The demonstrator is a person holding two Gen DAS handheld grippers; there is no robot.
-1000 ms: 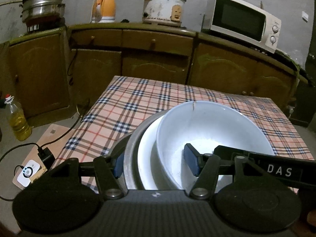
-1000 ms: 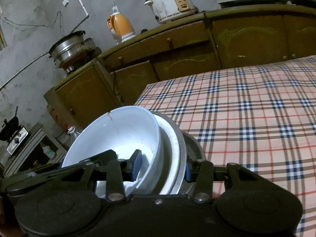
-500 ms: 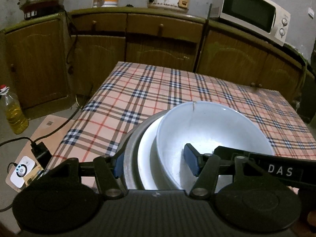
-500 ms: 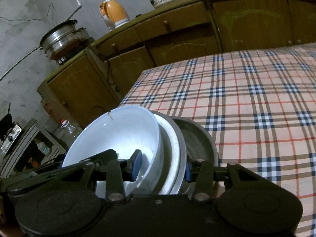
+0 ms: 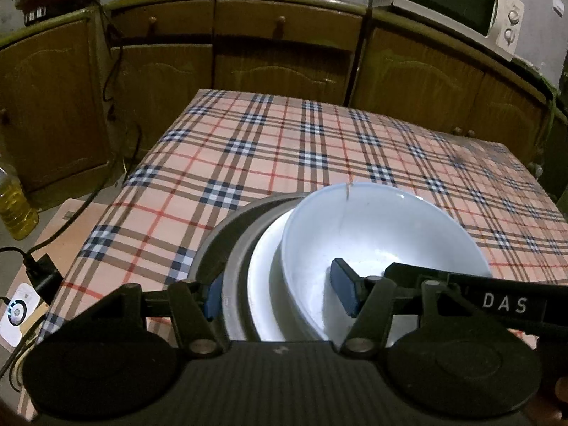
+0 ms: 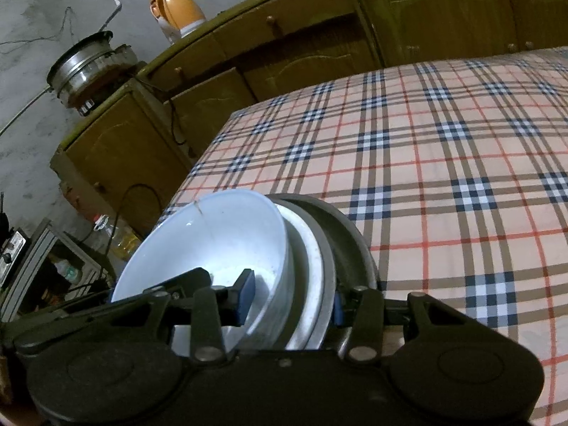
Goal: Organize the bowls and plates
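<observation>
A nested stack is held above the near edge of the plaid table (image 5: 284, 149): a white bowl (image 5: 383, 227) with a hairline crack, in a white plate (image 5: 264, 277), in grey metal plates (image 5: 227, 245). My left gripper (image 5: 277, 294) is shut on the stack, one pad inside the bowl, the other outside the metal rim. My right gripper (image 6: 291, 298) is shut on the same stack from the other side; the bowl (image 6: 213, 241), white plate (image 6: 307, 259) and metal plates (image 6: 348, 241) show there. The right gripper's body crosses the left wrist view (image 5: 497, 301).
Brown cabinets (image 5: 284, 53) line the wall behind the table, with a microwave (image 5: 458, 3), an orange kettle (image 6: 177, 10) and a steel pot (image 6: 85, 64) on top. An oil bottle (image 5: 14, 209) and a charger with cables (image 5: 39, 273) lie on the floor at left.
Both grippers have carried the stack forward and lower toward the table. The cabinets have risen in both views. The grips have not changed.
</observation>
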